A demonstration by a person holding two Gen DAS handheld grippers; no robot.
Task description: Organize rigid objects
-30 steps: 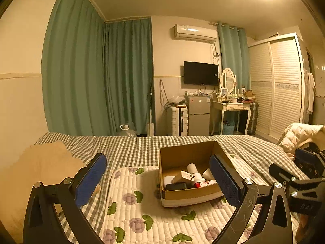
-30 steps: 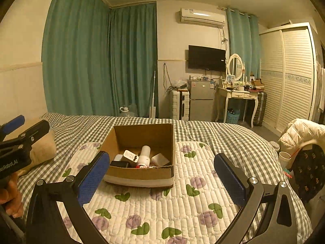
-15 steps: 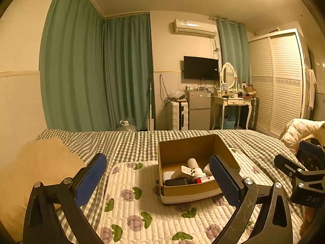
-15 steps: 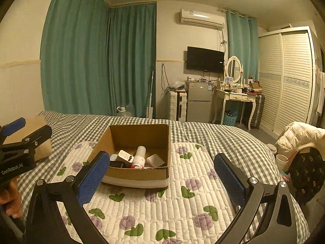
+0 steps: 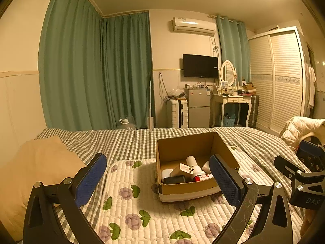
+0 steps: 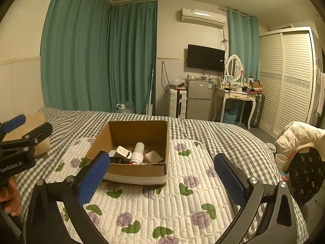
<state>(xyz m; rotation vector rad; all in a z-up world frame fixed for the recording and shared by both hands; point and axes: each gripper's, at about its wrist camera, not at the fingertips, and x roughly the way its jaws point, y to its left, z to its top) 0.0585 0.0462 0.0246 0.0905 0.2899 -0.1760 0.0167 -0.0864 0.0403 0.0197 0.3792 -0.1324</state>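
Left tool [image 5: 157, 172] spread wide, nothing between the pads, held above the quilted floral mat [image 5: 142, 213] on the bed [image 5: 121, 140]; right tool [image 6: 159, 171] likewise spread and empty, hovering over the same mat. Each tool shows at the edge of the other's view; part of a hand [image 6: 9, 199] is visible under the left one. Ahead of both: open cardboard box [image 6: 142, 174] sitting on the mat, flaps off or folded, low front wall with a pale band. Inside, loosely jumbled: white cylindrical bottle [image 6: 138, 152] lying on its side, white plug adapter [image 6: 124, 152] leaning on it, white cube-ish block [image 6: 153, 156] at the right, a dark flat item [image 5: 174, 180] near the front wall, a red-and-white tube [image 5: 203, 176] at the front. Judgement: all small, light, hard plastic, so stiff under the pads and no crush risk, but smooth surfaces could slip and the bottle could roll. Best hold on the bottle is across its mid-body, on the adapter across its flat faces, clear of the prongs. Box itself is light, and the soft mat gives, so it may shift if nudged. The jumble in the box fits either items gathered in or items waiting to be sorted out; the pictures don't settle which.
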